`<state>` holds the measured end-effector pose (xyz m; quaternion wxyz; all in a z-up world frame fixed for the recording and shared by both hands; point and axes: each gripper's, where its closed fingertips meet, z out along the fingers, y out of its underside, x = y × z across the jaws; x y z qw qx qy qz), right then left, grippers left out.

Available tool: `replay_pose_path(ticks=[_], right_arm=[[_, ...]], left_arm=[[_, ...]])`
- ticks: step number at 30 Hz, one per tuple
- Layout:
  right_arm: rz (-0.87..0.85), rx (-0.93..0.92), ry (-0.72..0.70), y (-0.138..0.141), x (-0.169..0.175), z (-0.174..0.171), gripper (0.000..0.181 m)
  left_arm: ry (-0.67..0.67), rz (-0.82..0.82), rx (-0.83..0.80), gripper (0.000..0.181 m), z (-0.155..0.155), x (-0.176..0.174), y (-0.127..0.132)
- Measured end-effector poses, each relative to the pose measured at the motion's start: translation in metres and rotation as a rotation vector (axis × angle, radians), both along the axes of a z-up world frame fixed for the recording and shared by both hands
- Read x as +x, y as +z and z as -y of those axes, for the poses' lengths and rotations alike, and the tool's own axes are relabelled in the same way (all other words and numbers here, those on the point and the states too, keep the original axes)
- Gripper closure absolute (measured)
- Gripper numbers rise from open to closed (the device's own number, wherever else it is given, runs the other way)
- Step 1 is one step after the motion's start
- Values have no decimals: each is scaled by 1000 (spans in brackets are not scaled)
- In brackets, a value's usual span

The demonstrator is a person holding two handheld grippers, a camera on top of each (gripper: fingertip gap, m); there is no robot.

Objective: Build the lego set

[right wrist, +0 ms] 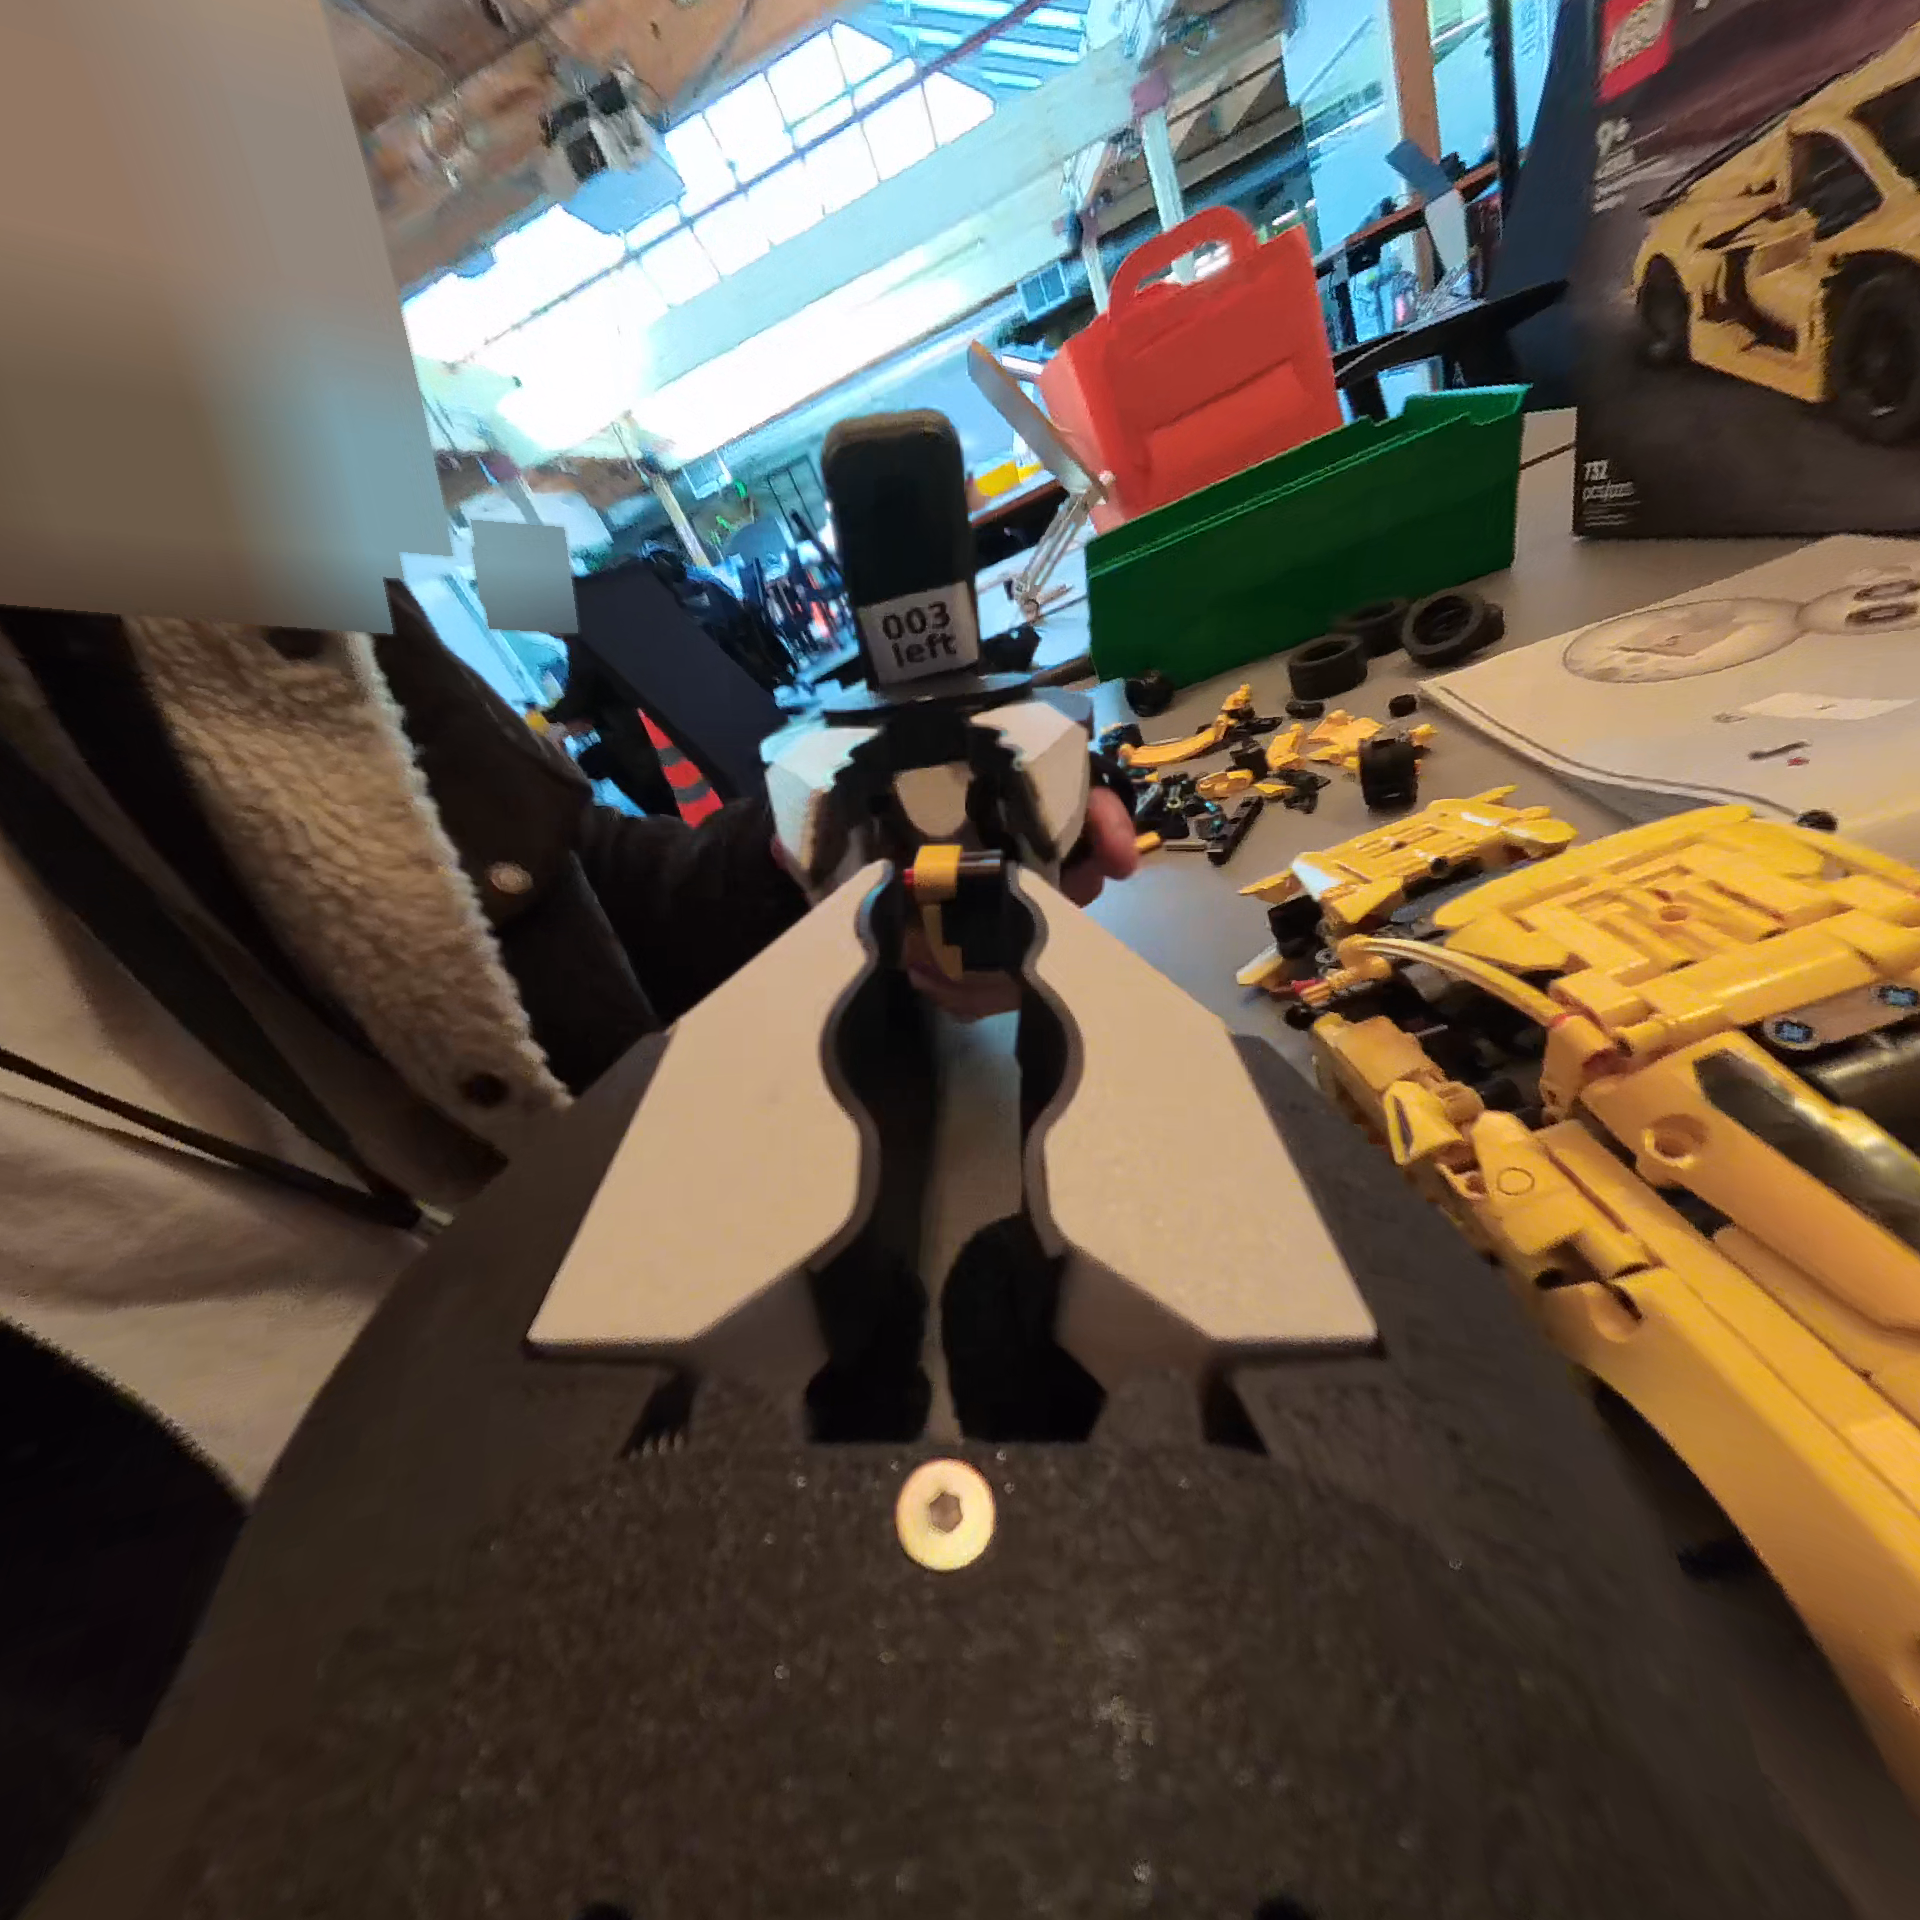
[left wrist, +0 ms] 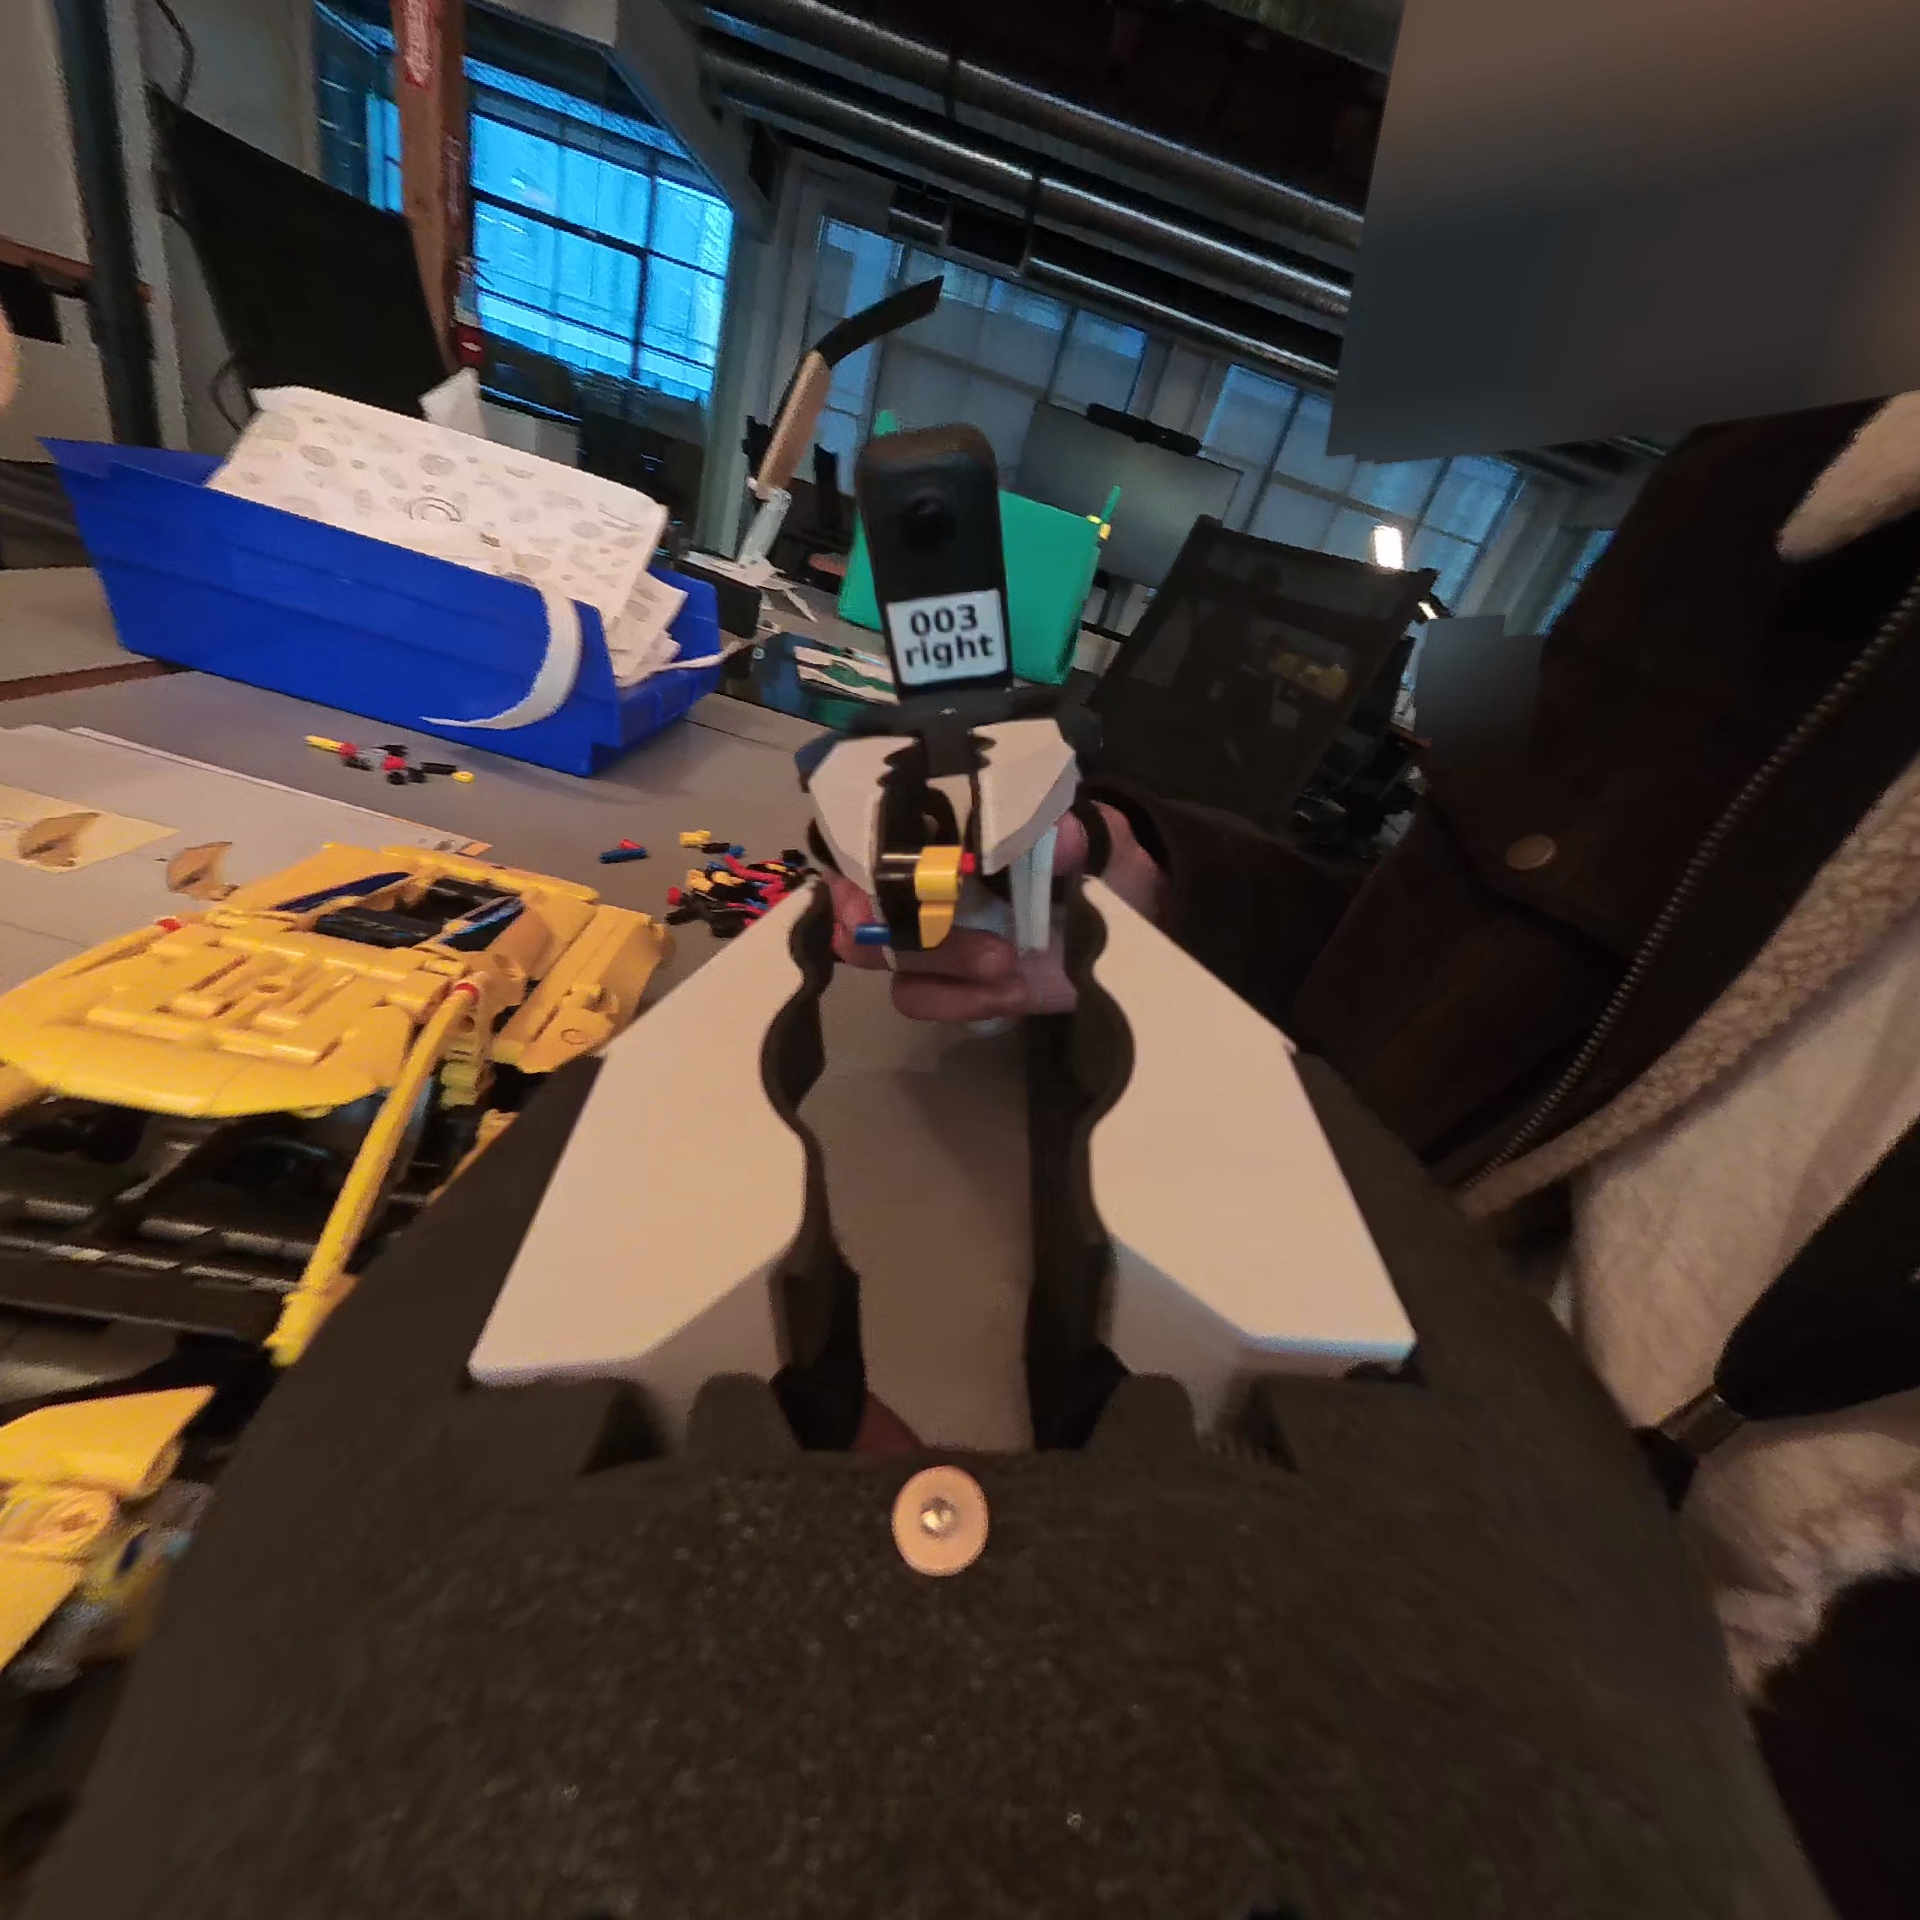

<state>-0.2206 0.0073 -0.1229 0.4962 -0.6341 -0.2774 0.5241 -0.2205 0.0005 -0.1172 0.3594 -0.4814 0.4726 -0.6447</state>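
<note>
Yellow-black plastic lego piece (right wrist: 951, 914), angular

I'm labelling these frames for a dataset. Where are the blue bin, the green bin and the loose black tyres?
blue bin (left wrist: 343, 644): left wrist view, on its long front wall.
green bin (right wrist: 1299, 561): right wrist view, on its near side wall.
loose black tyres (right wrist: 1449, 627): right wrist view, on the rightmost tyre's sidewall.

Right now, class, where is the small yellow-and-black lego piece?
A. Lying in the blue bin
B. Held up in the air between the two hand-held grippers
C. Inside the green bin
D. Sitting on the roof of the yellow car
B: the small yellow-and-black lego piece sits off the table at the tips of the right hand-held gripper, facing the left hand-held gripper.
</note>
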Motion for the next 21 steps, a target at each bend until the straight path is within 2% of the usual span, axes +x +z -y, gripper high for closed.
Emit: replay_pose_path(ticks=[7, 21], right_arm=[[146, 119, 3, -4, -18, 8, 165], [190, 156, 27, -8, -19, 14, 168]], left_arm=[[-19, -22, 61, 139, 13, 6, -5], [-21, -41, 136, 145, 19, 4, -8]])
